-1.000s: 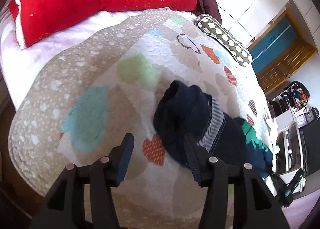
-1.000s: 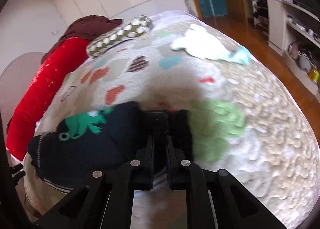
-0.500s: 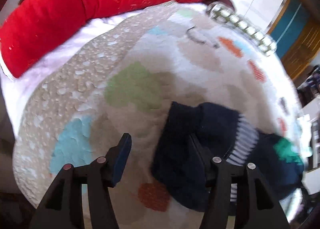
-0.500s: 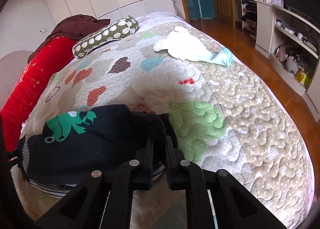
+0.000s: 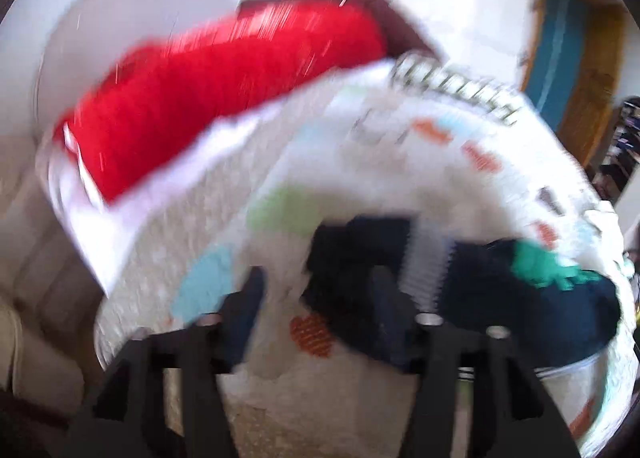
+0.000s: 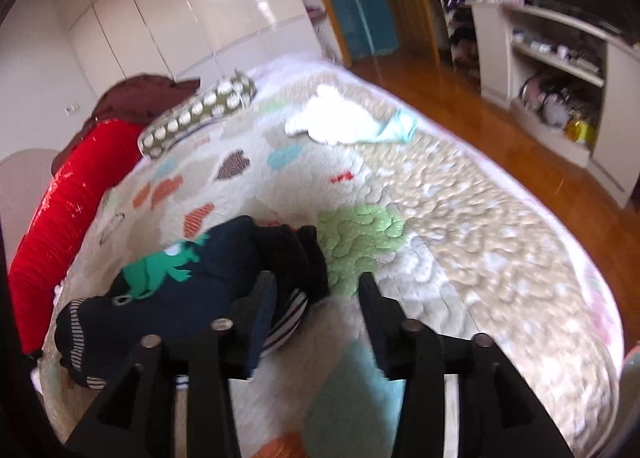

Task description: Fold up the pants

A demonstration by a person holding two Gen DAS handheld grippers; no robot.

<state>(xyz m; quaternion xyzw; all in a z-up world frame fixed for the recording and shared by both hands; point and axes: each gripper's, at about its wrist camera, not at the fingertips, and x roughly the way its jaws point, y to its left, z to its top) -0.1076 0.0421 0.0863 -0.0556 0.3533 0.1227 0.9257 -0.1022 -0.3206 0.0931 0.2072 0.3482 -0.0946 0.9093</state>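
Observation:
Dark navy pants (image 6: 208, 278) with a green frog print and striped trim lie folded in a bundle on the quilted bedspread (image 6: 460, 217). In the blurred left wrist view the pants (image 5: 500, 298) lie just ahead and right of my left gripper (image 5: 316, 298), which is open and empty above the quilt (image 5: 360, 169). My right gripper (image 6: 316, 298) is open and empty, its left finger close to the near edge of the bundle.
A red bolster (image 6: 52, 209) and a spotted green cushion (image 6: 196, 113) lie at the head of the bed. A white and pale blue garment (image 6: 344, 121) lies at the far side. Wooden floor and white shelves (image 6: 560, 69) stand to the right.
My right gripper has opened and let go of the pants, drawing back a little. My left gripper has pulled back and tilted up, staying open; its view is now blurred.

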